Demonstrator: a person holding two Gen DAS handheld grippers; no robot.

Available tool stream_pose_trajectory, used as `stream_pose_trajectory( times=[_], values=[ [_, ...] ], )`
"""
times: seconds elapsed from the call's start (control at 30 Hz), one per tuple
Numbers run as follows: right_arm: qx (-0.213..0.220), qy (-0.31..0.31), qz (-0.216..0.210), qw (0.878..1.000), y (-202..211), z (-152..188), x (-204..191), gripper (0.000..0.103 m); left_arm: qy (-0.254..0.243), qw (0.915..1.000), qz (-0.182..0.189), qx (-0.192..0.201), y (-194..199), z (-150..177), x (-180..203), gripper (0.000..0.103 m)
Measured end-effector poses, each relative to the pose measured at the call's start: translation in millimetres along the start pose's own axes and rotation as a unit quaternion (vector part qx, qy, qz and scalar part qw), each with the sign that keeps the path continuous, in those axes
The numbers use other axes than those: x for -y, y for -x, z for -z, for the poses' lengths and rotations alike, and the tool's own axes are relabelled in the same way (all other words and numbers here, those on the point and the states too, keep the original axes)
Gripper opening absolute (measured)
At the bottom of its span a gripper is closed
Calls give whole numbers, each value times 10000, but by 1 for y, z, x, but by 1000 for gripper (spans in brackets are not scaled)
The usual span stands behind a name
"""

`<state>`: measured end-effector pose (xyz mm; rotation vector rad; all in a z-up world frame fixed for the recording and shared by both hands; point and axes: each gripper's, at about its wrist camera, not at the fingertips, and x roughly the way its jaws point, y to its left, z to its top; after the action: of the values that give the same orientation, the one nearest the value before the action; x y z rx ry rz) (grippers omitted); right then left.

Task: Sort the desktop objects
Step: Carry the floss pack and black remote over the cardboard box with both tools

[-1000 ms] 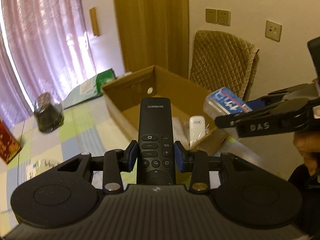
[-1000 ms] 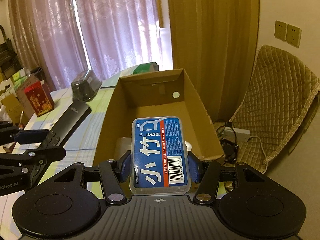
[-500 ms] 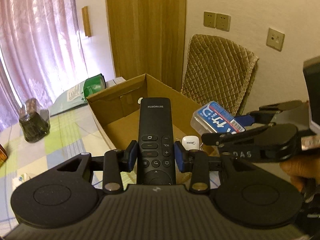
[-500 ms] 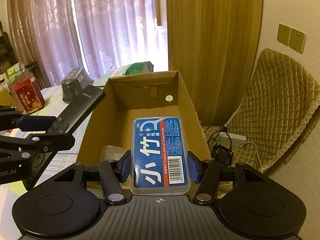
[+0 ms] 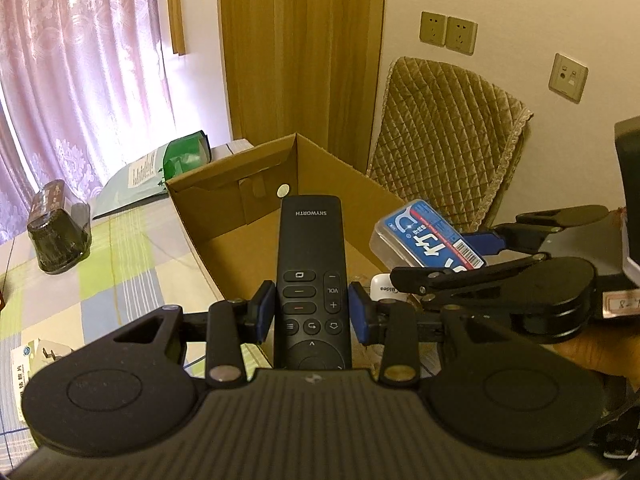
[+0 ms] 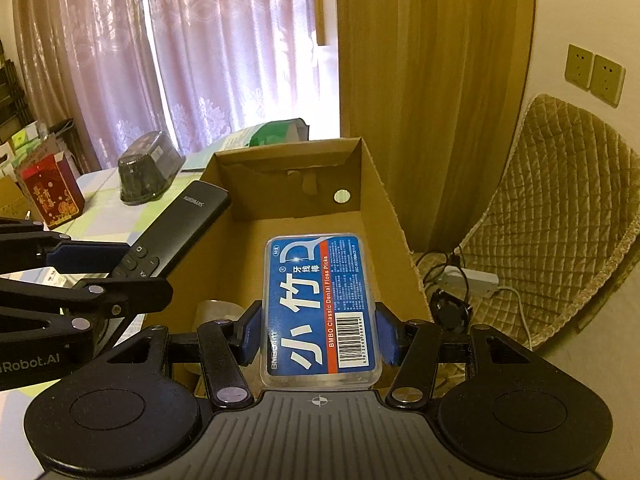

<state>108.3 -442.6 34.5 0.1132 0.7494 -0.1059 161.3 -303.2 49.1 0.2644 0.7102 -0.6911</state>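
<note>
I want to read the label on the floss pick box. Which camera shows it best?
The right wrist view: the floss pick box lies face-up between the right tool, label and barcode readable. The left wrist view shows the box only small, tilted and partly hidden.

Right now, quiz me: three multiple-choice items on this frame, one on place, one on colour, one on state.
1. Where is the cardboard box relative to both grippers?
A. ahead, below them
B. behind them
C. on the chair

2. What colour is the floss pick box label?
A. green
B. blue with a red stripe
C. yellow

3. What is the left gripper doing?
A. open, empty
B. shut on the remote
C. shut on a cup

Answers: 1 A, the open box lies beyond both sets of fingers. 2 B, as the right wrist view shows. 3 B, both pads press the remote's sides.
</note>
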Motion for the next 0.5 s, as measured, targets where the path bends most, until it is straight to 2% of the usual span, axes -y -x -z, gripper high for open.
stream_pose_trajectory(
  times=[0.5],
  values=[
    [-59, -141, 36, 9999, -12, 3, 14, 55, 19, 9999, -41, -154, -22, 2, -1, 34]
  ],
)
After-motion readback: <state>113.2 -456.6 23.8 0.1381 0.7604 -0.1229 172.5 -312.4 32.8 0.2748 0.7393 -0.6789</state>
